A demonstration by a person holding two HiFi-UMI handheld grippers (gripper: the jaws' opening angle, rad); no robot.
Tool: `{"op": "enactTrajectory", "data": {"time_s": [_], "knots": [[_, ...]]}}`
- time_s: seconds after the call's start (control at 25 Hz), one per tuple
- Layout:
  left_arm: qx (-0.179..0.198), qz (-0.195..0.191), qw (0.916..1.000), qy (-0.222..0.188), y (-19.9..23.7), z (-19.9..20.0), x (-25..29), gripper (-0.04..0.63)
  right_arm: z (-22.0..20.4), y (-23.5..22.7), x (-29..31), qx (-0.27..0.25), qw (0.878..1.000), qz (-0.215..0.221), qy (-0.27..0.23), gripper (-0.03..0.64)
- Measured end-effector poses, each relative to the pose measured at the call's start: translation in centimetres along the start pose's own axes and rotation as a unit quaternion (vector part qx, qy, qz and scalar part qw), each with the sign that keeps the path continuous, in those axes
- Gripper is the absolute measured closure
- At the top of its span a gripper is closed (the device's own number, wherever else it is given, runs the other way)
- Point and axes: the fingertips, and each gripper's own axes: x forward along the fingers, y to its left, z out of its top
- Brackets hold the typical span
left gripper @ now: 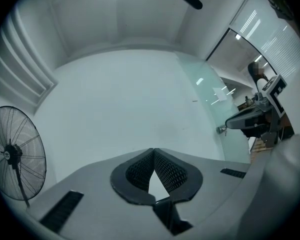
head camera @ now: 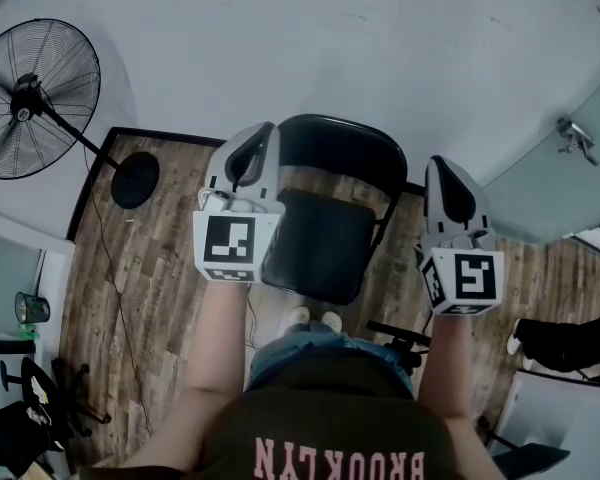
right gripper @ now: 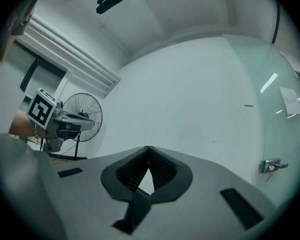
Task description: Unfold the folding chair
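Centre of the head view: folding chair (head camera: 325,238) stands on the wood-plank floor (head camera: 160,258) just ahead of the person's shoes, between the two grippers and below them. The backrest (head camera: 345,148) is toward the top of the frame, the seat toward the person, so its front-to-back axis runs up-down in the picture.

Left gripper (head camera: 258,133) overlaps the seat's left edge in the picture. Right gripper (head camera: 442,168) sits clear of the right frame tube, so the left looks nearer. Both are clenched on nothing: ribbed pads meet at the tips, only bare wall ahead, and the chair is in neither gripper view.

Seat and back are black padded panels with rounded corners on a thin dark metal tube frame. The seat looks about flat already, so probably open or close to it.

Pedestal fan (head camera: 35,98) is at upper left, well apart.
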Motion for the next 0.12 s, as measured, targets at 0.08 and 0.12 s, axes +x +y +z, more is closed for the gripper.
{"op": "enactTrajectory", "data": {"time_s": [0.08,0.12], "knots": [[0.001,0.001,1.0,-0.002,0.0,0.22,0.05,0.594,0.08,-0.15,-0.05,0.002,1.0,-0.001,-0.001,0.614],[0.002,0.001,1.0,-0.003,0.01,0.31,0.07,0.594,0.13,-0.22,-0.07,0.002,1.0,-0.001,-0.001,0.615]]}}
